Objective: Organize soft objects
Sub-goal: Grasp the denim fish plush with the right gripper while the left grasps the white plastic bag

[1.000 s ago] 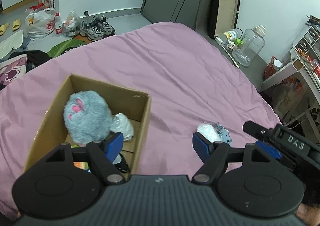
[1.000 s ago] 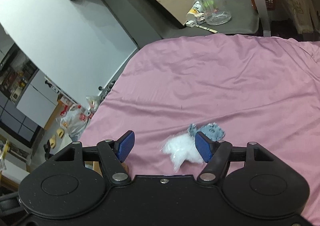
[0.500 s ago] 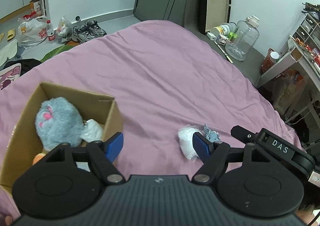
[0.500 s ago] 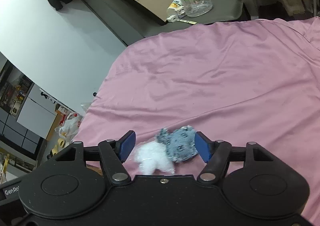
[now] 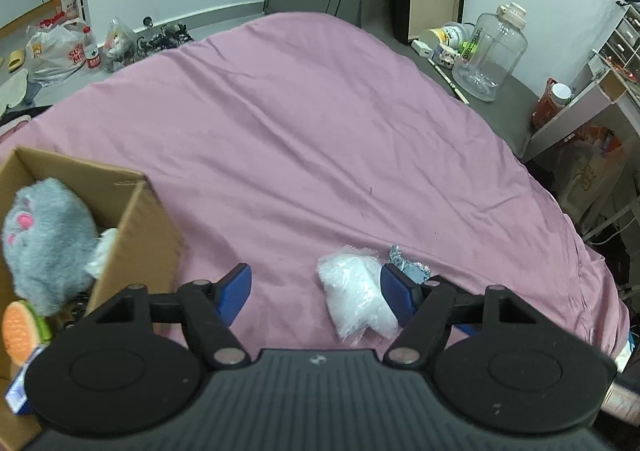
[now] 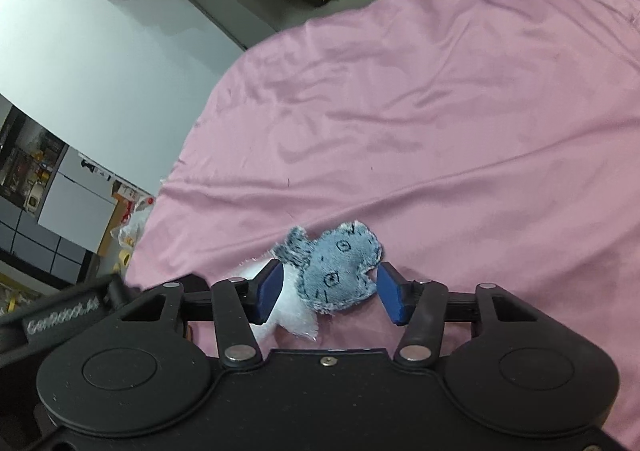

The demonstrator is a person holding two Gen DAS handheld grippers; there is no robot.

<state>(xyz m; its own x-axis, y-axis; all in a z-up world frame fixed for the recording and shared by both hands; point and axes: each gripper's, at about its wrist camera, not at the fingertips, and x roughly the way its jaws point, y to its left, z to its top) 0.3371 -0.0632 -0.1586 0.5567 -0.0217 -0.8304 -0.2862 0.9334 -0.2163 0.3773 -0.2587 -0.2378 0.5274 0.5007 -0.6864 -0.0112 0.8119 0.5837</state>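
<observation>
Both tools had dropped toward the bed. The right tool, closing, straddled the denim toy without pinching; it risked snagging the white bag. The left tool stayed spread.

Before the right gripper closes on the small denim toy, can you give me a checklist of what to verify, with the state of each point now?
1. Denim toy sits between the right gripper's blue pads: ok.
2. Pads pressing on the toy: not ok; the jaws have just been closing, but gaps remain on both sides.
3. Only the toy in the grip path: not ok; the white plastic bag lies against the toy by one pad.
4. Left gripper free: ok, open, nothing between its pads.
5. Cardboard box has room: cannot tell; the grey plush toy fills much of what shows.
6. Pink bedsheet around the toy is otherwise bare: ok.
</observation>
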